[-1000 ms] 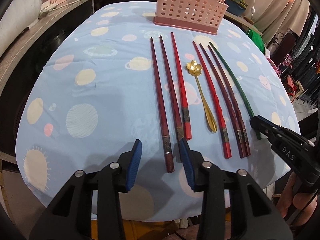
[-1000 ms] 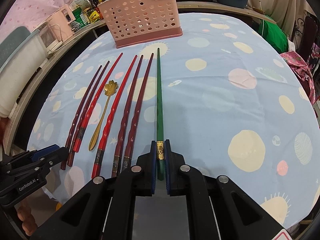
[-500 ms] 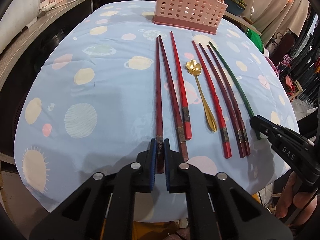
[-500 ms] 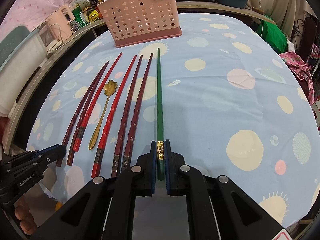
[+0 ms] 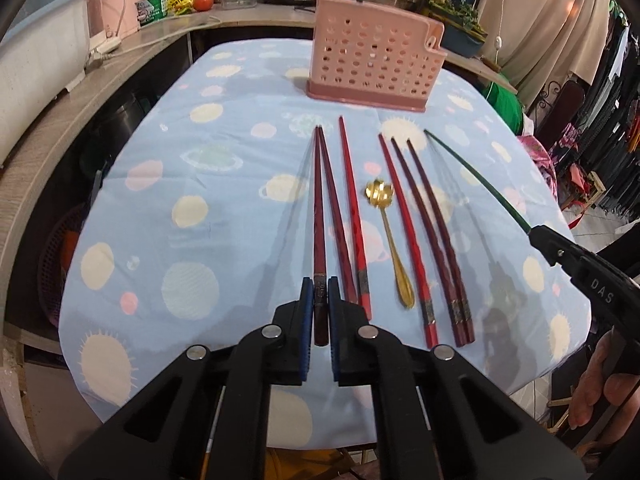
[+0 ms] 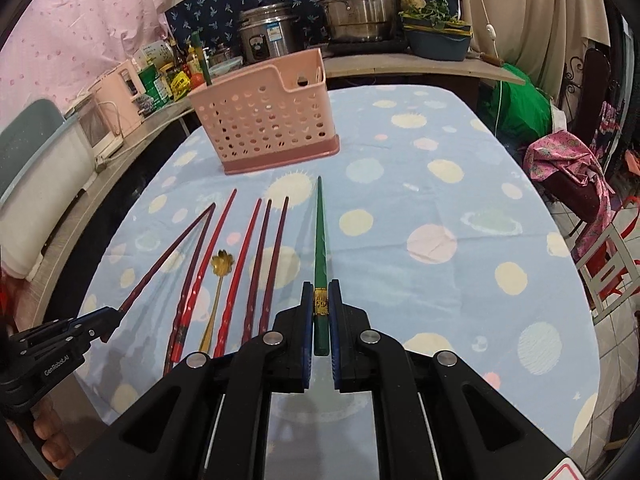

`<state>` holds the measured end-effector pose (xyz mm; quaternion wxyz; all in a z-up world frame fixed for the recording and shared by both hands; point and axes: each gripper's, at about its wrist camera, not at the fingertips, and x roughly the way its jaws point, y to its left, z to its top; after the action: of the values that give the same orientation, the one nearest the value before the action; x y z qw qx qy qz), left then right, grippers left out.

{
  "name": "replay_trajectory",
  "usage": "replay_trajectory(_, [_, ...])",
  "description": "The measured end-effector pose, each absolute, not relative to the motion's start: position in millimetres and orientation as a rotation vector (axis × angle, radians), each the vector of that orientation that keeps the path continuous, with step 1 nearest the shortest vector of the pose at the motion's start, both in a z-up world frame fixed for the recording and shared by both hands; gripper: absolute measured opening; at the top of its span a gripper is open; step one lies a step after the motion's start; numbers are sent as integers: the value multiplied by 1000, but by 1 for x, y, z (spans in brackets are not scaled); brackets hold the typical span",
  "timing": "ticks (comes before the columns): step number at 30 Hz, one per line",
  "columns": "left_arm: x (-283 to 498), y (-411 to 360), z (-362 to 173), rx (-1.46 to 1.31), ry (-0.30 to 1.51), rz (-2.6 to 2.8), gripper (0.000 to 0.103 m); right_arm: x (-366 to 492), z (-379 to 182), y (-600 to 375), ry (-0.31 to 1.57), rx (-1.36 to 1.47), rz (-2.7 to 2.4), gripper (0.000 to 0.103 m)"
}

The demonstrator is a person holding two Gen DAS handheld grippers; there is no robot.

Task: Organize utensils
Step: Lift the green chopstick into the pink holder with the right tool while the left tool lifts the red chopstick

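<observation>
A counter (image 5: pixel 224 184) under a blue spotted cloth carries, at its far end, the pink perforated utensil basket (image 5: pixel 374 64), the landmark here; its contents cannot be read, though something green stands up behind its rim. In front of the basket lies a row of utensils: four red chopsticks (image 5: pixel 434 224) on the cloth and, among them, a gold flower-bowled spoon (image 5: pixel 390 236). The task appears barely begun, since the whole row remains outside the basket. The left gripper (image 5: pixel 319 312) has its fingers pinched on the thick end of a dark red chopstick (image 5: pixel 318 216), whose tip points toward the basket. The right gripper (image 6: pixel 321 312) likewise clamps a green chopstick (image 6: pixel 320 232) near its gold band, the tip raised toward the basket.
</observation>
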<state>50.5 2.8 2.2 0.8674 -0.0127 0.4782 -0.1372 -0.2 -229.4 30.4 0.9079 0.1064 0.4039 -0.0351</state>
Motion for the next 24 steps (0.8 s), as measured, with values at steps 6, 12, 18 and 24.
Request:
replay_trajectory(6, [65, 7, 37, -51, 938, -294, 7, 11, 68, -241, 757, 213, -86, 7])
replay_trajectory(12, [87, 11, 77, -64, 849, -287, 7, 31, 97, -255, 699, 233, -89, 7])
replay_trajectory(18, [118, 14, 114, -87, 772, -277, 7, 59, 117, -266, 662, 252, -84, 7])
replay_trajectory(24, [153, 11, 143, -92, 708, -268, 7, 81, 134, -277, 625, 293, -72, 7])
